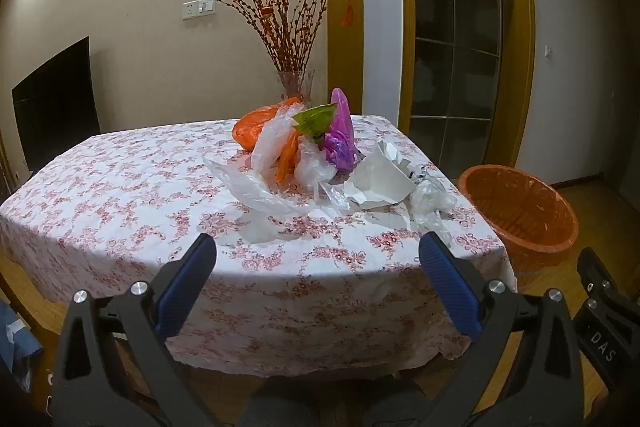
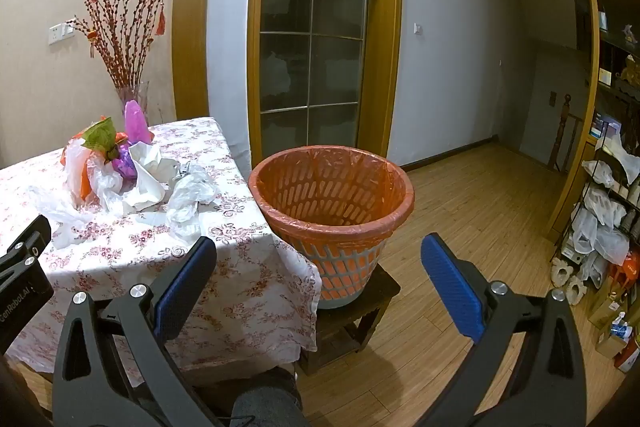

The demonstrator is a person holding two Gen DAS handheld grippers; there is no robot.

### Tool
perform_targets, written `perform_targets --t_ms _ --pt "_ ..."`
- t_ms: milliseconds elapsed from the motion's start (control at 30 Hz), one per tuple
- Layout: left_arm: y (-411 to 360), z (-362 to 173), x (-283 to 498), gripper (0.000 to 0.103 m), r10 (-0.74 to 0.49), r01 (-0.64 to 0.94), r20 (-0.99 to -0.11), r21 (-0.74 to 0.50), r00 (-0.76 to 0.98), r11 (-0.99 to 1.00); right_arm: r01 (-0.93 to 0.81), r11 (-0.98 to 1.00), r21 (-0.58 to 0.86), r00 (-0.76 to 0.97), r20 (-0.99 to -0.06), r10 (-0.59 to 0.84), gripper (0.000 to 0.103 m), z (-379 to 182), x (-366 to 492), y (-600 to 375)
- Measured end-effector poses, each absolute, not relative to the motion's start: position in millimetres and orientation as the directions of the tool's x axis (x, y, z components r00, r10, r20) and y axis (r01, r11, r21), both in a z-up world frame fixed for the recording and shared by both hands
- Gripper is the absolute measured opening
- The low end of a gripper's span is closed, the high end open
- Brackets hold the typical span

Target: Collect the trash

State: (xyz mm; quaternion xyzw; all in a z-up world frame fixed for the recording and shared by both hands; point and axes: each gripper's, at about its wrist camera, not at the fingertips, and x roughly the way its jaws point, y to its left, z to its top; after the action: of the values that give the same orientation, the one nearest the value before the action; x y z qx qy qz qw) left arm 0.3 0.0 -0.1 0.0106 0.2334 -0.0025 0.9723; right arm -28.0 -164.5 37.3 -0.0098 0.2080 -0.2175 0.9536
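Observation:
A heap of trash lies on the floral tablecloth: an orange plastic bag [image 1: 256,127], clear and white bags [image 1: 256,187], a purple bag [image 1: 340,135], a green wrapper [image 1: 314,119] and crumpled white paper [image 1: 380,183]. The heap also shows in the right wrist view [image 2: 120,171]. An orange-lined basket bin [image 2: 332,203] stands on a small dark stool right of the table; it shows in the left wrist view [image 1: 520,215] too. My left gripper [image 1: 318,259] is open and empty, short of the table's near edge. My right gripper [image 2: 318,259] is open and empty, in front of the bin.
A glass vase [image 1: 296,85] of red twigs stands behind the heap. The table [image 1: 120,187] has its cloth hanging over the near edge. A dark TV [image 1: 56,103] is at left, a glass door [image 2: 312,47] behind the bin, and cluttered shelves [image 2: 608,207] at right over wood floor.

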Motion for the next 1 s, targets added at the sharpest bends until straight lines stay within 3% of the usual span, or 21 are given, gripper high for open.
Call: perform_targets --t_ms 1000 --pt "0.1 0.0 0.1 0.099 -0.001 0.01 -0.451 0.017 0.893 1.0 0.411 0.905 -0.11 0.82 -0.39 -0.42 0.101 37.8 -29.2 -163.5"
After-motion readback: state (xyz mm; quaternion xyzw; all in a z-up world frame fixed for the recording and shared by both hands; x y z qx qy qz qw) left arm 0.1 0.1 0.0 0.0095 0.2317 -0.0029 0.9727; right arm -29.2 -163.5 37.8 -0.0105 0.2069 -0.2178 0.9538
